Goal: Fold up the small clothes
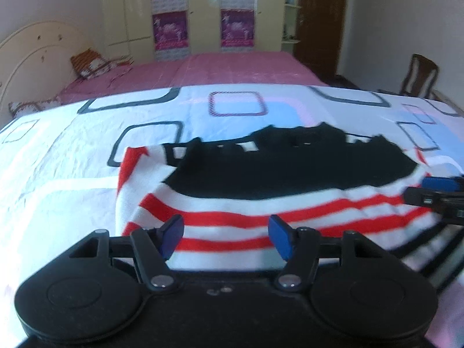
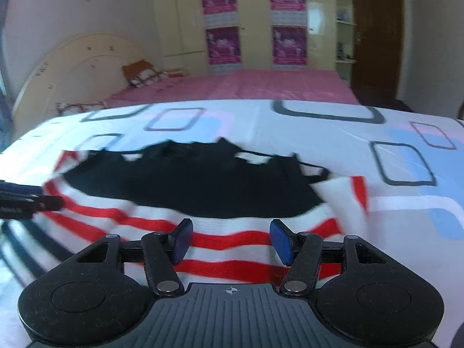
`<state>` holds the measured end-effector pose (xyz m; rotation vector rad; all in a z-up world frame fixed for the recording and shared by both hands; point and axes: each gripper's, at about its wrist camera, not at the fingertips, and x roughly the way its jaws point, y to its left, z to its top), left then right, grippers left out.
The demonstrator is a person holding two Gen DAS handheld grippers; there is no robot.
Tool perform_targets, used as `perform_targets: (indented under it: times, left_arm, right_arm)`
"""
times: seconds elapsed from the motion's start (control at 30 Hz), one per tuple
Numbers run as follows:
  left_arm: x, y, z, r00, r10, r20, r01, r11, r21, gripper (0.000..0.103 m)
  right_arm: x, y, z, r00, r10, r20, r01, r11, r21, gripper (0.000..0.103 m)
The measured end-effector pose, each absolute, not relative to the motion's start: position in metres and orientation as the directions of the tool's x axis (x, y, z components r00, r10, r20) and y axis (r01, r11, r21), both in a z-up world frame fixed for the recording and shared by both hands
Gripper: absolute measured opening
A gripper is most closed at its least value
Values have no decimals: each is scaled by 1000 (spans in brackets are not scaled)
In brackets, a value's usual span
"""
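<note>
A small garment (image 1: 261, 203) with red and white stripes and a black upper part lies on the patterned sheet; it also shows in the right wrist view (image 2: 232, 226). My left gripper (image 1: 226, 235) is open just above the striped near edge, holding nothing. My right gripper (image 2: 231, 242) is open over the same striped edge, further right, holding nothing. The right gripper's tip (image 1: 435, 191) shows at the right edge of the left wrist view, and the left gripper's tip (image 2: 26, 198) at the left edge of the right wrist view. A black-and-white striped part (image 1: 435, 249) lies between them.
The white sheet (image 1: 58, 174) with rectangle prints covers the work surface. Beyond it is a pink bed (image 1: 232, 66) with pillows (image 1: 90, 63) and a cream headboard (image 1: 32, 49). A wardrobe with posters (image 1: 203, 11), a brown door (image 1: 322, 20) and a chair (image 1: 420, 75) stand behind.
</note>
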<state>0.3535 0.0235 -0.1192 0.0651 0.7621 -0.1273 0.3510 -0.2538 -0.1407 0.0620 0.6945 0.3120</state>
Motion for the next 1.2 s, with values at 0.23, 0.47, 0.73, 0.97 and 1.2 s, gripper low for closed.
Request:
perform_targets:
  times: [0.23, 0.47, 0.73, 0.97, 1.2]
  left_arm:
    - [334, 20, -134, 704, -91, -704, 159, 987, 31, 67]
    - [331, 33, -147, 686, -91, -722, 163, 986, 30, 70]
    - [333, 34, -143, 669, -93, -737, 157, 987, 19, 70]
    - [332, 37, -136, 646, -109, -755, 149, 989, -16, 70]
    - [325, 44, -125, 622, -157, -767, 125, 987, -101, 76]
  right_arm:
    - [334, -216, -145, 684, 371, -628, -342, 924, 173, 59]
    - [327, -216, -160, 694, 289, -659, -324, 943, 73, 59]
    - [312, -218, -160, 695, 243, -677, -290, 956, 45, 59]
    - [300, -221, -160, 682, 219, -698, -263, 964, 45, 59]
    - [295, -232, -159, 679, 167, -715, -176, 982, 62, 59]
